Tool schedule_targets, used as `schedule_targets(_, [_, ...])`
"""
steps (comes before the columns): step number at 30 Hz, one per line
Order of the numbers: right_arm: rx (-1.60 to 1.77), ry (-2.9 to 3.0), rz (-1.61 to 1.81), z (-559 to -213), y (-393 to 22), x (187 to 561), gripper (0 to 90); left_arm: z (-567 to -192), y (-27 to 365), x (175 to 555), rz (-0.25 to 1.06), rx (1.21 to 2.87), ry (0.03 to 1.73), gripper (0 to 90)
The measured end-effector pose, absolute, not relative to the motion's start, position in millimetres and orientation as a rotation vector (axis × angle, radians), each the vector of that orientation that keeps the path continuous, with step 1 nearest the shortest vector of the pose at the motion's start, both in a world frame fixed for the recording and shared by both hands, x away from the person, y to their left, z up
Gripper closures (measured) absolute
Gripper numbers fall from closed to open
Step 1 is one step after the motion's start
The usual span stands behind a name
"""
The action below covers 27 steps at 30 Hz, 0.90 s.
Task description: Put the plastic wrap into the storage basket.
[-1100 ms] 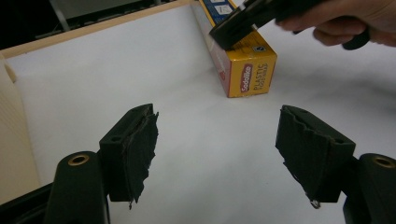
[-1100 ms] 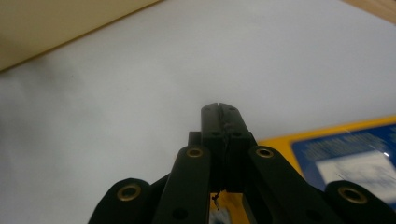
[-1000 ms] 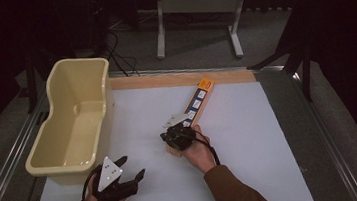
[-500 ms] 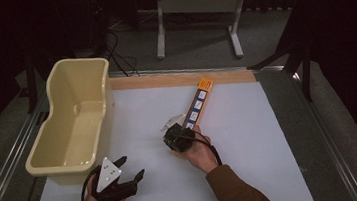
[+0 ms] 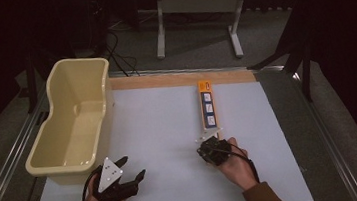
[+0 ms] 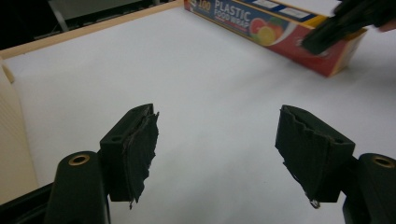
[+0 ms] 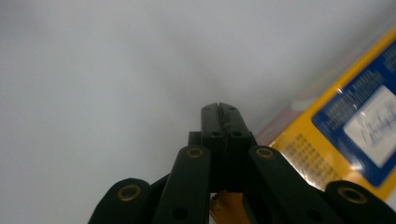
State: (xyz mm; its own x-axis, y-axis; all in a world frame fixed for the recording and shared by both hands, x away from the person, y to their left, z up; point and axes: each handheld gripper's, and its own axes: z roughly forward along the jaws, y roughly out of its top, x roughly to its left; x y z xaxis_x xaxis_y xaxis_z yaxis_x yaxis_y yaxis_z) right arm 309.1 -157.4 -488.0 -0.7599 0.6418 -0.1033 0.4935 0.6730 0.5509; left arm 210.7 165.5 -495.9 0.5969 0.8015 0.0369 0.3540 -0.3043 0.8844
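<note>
A long yellow-orange box of plastic food wrap lies on the white table top, its length pointing almost straight away from me. My right gripper is at the box's near end, jaws shut with nothing between them. In the right gripper view the shut jaw tips lie beside the box's left edge; whether they touch it I cannot tell. My left gripper rests at the front left, open and empty. Its fingers stand wide apart over bare table, with the box and the right gripper farther off.
A cream plastic tub stands along the table's left side, just beyond my left hand. A wooden strip borders the far edge. A grey metal stand is on the dark floor behind the table.
My right gripper has swung to the right, and the box has turned from a slant to nearly straight. The left gripper has not moved.
</note>
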Motion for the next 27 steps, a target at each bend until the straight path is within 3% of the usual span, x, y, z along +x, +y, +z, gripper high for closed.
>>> schedule_targets(13, [1.137, 2.446, 0.630, -489, -256, 304, 88.0, -497, 164, 211, 0.609, 1.905, 0.927, 29.4])
schedule_targets(19, [1.040, 2.419, 0.844, -478, -272, 300, 54.8, -497, 163, 212, 0.605, 1.908, 0.928, 29.4])
schedule_targets(21, [1.040, 2.383, 0.862, -474, -273, 301, 49.7, -498, 162, 212, 0.603, 1.911, 0.927, 29.4])
schedule_targets(22, [1.101, 2.289, 0.900, -467, -281, 312, 38.3, -498, 162, 212, 0.603, 1.913, 0.924, 29.3])
schedule_targets(27, [1.195, 2.254, 0.917, -473, -285, 338, 26.1, -499, 161, 213, 0.599, 1.917, 0.924, 29.3])
